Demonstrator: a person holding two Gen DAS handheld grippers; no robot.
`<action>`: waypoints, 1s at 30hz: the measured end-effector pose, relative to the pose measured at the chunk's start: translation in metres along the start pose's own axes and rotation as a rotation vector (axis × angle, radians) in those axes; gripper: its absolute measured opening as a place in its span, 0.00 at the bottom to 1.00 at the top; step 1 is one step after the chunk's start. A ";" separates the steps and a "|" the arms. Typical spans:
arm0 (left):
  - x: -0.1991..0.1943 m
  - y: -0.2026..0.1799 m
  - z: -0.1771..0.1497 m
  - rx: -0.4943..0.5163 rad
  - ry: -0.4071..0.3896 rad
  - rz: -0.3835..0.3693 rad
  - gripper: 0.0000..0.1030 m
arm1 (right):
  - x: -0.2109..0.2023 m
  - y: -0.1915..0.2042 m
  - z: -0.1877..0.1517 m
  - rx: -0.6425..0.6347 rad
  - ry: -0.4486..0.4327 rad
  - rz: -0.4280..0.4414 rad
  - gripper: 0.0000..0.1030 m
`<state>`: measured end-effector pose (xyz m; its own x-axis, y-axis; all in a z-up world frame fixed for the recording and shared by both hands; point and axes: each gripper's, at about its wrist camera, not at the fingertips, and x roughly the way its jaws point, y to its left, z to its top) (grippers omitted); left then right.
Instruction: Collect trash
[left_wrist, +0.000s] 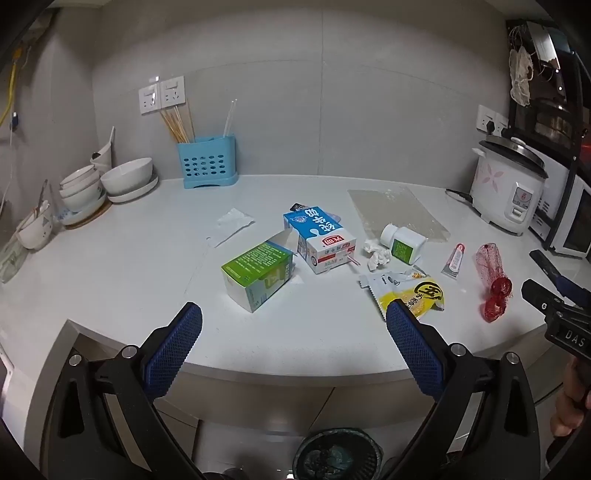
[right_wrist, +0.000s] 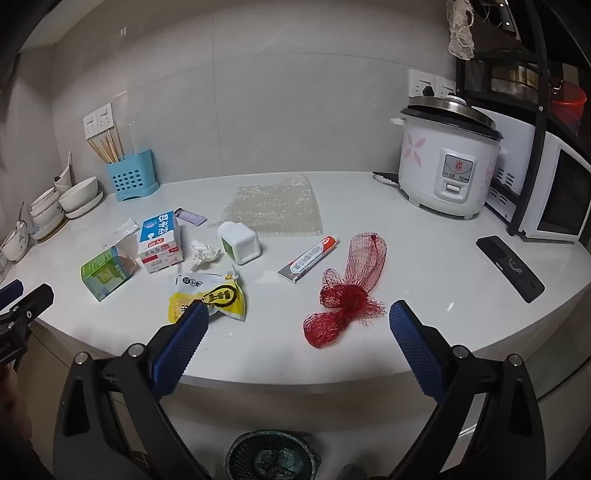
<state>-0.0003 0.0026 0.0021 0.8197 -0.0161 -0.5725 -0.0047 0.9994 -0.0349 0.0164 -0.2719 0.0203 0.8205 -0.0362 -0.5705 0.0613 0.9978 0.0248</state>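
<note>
Both grippers, left gripper (left_wrist: 293, 317) and right gripper (right_wrist: 297, 319), spread wide, empty | trash all on counter (right_wrist: 424, 258): red net (right_wrist: 347, 291), yellow wrapper (right_wrist: 214, 299), cartons | bin (right_wrist: 273, 456) below | nothing collected yet

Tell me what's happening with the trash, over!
Left tool and right tool open, empty. Trash on counter: red net, yellow wrapper, milk carton. Nothing blocking.
</note>
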 end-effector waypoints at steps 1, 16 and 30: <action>-0.002 0.001 0.000 -0.005 -0.008 0.002 0.94 | -0.001 0.001 0.000 -0.005 -0.008 0.001 0.92; -0.003 0.000 -0.004 0.037 -0.012 0.020 0.94 | -0.005 0.012 -0.002 -0.015 0.001 -0.014 0.92; -0.001 0.000 -0.002 0.034 -0.014 0.036 0.94 | 0.001 0.014 -0.002 -0.019 0.007 -0.007 0.92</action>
<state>-0.0024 0.0029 0.0015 0.8272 0.0199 -0.5616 -0.0150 0.9998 0.0133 0.0171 -0.2578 0.0190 0.8158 -0.0430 -0.5767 0.0562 0.9984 0.0050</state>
